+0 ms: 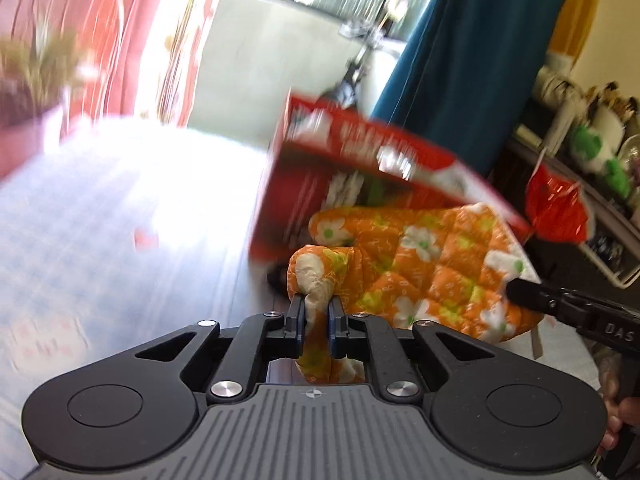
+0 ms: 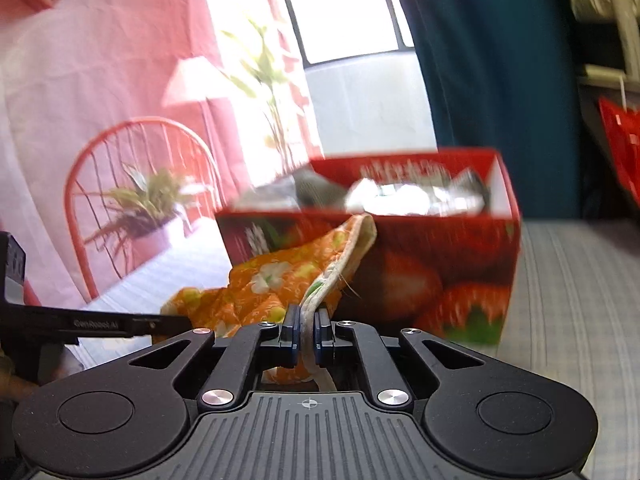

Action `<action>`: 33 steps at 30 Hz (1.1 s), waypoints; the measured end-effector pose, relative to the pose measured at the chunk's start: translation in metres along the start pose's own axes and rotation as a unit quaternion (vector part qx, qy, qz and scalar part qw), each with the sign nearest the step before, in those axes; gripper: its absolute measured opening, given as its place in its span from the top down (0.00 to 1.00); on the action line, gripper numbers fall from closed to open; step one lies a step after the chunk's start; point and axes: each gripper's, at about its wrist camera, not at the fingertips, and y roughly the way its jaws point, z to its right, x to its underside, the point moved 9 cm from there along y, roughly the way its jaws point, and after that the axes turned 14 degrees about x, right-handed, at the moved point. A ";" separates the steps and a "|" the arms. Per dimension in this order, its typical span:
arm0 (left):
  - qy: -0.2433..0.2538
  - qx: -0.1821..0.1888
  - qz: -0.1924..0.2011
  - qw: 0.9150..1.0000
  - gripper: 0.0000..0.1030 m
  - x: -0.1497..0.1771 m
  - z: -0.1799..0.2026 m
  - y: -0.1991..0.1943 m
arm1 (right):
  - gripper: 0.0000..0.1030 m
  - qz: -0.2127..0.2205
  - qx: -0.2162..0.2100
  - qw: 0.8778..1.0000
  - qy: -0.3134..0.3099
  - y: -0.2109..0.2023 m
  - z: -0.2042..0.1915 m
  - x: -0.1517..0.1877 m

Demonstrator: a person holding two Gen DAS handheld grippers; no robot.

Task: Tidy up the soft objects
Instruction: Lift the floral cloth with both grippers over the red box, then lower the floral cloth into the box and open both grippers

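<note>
- orange floral quilted cloth point(image 1: 432, 264) is stretched between both claws, in front of the red strawberry-print box point(image 2: 440, 264), held above the worktop point(image 2: 580, 300) with its checked cover.
- left claw point(image 1: 317, 308) is clamped on a bunched corner of the cloth; fabric fills the gap between its fingers.
- right claw point(image 2: 306, 322) is pinched on the cloth's bound edge, only a thin strip between its fingers.
- in the left wrist view the right claw comes in from the right edge and meets the cloth's far side.
- box is open on top, with grey and white soft items point(image 2: 400, 196) inside, too blurred to identify.
- behind: potted plant point(image 2: 148, 208), red wire-back chair point(image 2: 80, 184), teal curtain point(image 2: 492, 60), bright window point(image 2: 340, 8).
- right side of the left wrist view: shelf point(image 1: 608, 216) with a red bag point(image 1: 556, 208) and a green-and-white plush toy point(image 1: 592, 152).
</note>
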 end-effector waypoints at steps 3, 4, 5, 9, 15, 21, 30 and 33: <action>0.033 0.001 0.032 0.999 0.88 -0.024 0.013 -0.016 | 0.94 0.027 -0.009 1.000 -0.012 -0.008 -0.006 -0.021; 0.039 0.003 0.042 0.998 0.88 -0.031 0.017 -0.021 | 0.94 0.035 -0.011 0.999 -0.014 -0.011 -0.008 -0.028; 0.046 0.005 0.052 0.998 0.88 -0.039 0.021 -0.025 | 0.94 0.044 -0.013 0.999 -0.015 -0.014 -0.008 -0.035; 0.078 0.009 0.079 0.994 0.88 -0.066 0.036 -0.034 | 0.94 0.071 -0.018 0.997 -0.013 -0.023 -0.006 -0.065; 0.098 0.013 0.082 0.992 0.88 -0.101 0.048 -0.019 | 0.94 0.087 -0.015 0.996 -0.011 -0.015 0.005 -0.105; 0.101 0.013 0.074 0.992 0.88 -0.139 0.044 0.027 | 0.94 0.079 0.007 0.997 -0.003 0.019 0.027 -0.135; 0.083 -0.009 0.005 0.996 0.88 -0.165 0.024 0.114 | 0.94 0.020 0.049 0.998 0.035 0.101 0.063 -0.151; 0.076 -0.013 -0.020 0.997 0.88 -0.165 0.015 0.134 | 0.94 -0.009 0.062 0.997 0.055 0.125 0.074 -0.143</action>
